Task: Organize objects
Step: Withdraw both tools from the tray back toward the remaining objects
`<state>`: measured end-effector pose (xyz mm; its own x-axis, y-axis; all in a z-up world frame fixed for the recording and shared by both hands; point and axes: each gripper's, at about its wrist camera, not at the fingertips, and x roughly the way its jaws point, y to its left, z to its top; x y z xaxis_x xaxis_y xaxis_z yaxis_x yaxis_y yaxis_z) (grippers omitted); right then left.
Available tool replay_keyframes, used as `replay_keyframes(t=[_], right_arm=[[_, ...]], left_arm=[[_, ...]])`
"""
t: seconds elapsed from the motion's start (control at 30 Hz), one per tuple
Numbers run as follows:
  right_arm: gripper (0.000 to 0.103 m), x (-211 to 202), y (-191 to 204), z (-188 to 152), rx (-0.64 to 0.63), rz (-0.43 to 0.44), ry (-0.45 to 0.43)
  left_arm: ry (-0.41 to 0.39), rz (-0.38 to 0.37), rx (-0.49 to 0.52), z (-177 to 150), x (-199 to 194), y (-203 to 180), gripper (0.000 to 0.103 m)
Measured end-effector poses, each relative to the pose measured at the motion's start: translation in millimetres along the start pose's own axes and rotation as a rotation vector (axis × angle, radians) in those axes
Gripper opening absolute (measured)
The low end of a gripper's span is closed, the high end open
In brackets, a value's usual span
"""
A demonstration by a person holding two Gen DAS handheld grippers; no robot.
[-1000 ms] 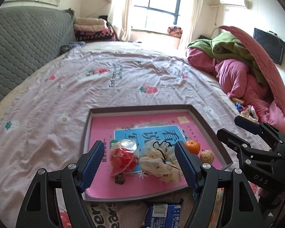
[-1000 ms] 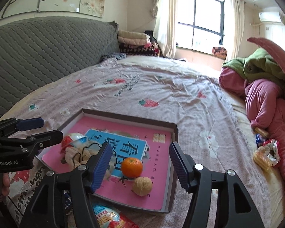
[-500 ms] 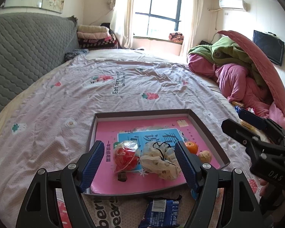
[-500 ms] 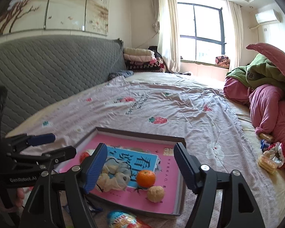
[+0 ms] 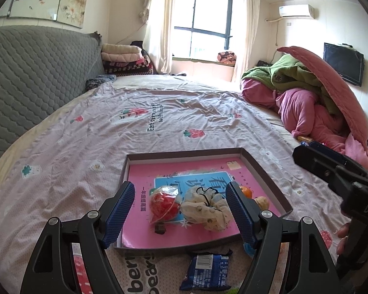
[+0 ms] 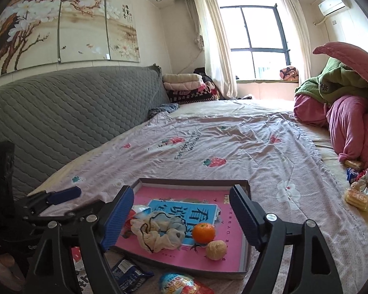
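You are working over a wide bed covered in a pale lilac sheet printed with strawberries (image 5: 159, 132), a grey quilted headboard (image 6: 68, 112) along its left side and a heap of pink and green quilts (image 5: 304, 98) at the far right. Near you on the sheet lies a shallow dark-rimmed cardboard tray with a pink printed liner (image 5: 184, 153). Inside it, from left to right, sit a red item in clear crinkled plastic (image 5: 164, 202), a cream drawstring cloth pouch (image 6: 157, 232), a round orange tangerine (image 6: 203, 232) and, just in front of that, a small tan wrinkled ball (image 6: 216, 250). Outside the tray's near edge lie a dark blue snack packet (image 5: 207, 270) and a shiny red and blue egg-shaped wrapper (image 6: 181, 284). Your left gripper (image 5: 180, 210) hangs above the tray's near half, its blue ribbed fingers spread wide and holding nothing. Your right gripper (image 6: 181, 218) hangs above the tray too, its jaws opening, nothing between them.
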<state>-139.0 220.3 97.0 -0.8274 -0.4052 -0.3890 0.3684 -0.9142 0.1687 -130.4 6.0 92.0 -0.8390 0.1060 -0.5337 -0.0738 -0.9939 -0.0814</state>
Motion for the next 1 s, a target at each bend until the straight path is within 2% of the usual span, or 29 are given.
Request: replay_keyframes(t=[0.3,0.53,0.73,1.0], right_arm=[[0.080,-27,10,-6,0.032,0.033,-0.070],[0.080,-39,7,-7,0.049,0.013,-0.123],[0.081,-55,10,-7,0.027,0.001,-0.186],[0.081,-64,10,-10,0.046,-0.008,-0.189]], left_arm=[[-0.020,0.012,0.007,-11,-16,-2,0.078],[-0.001,-0.025,-0.045,-25,-29,8,0.078],[-0.005,-0.012,-0.026,-33,-37,4,0.078],[0.004,-0.013,-0.020,-43,-42,1,0.078]])
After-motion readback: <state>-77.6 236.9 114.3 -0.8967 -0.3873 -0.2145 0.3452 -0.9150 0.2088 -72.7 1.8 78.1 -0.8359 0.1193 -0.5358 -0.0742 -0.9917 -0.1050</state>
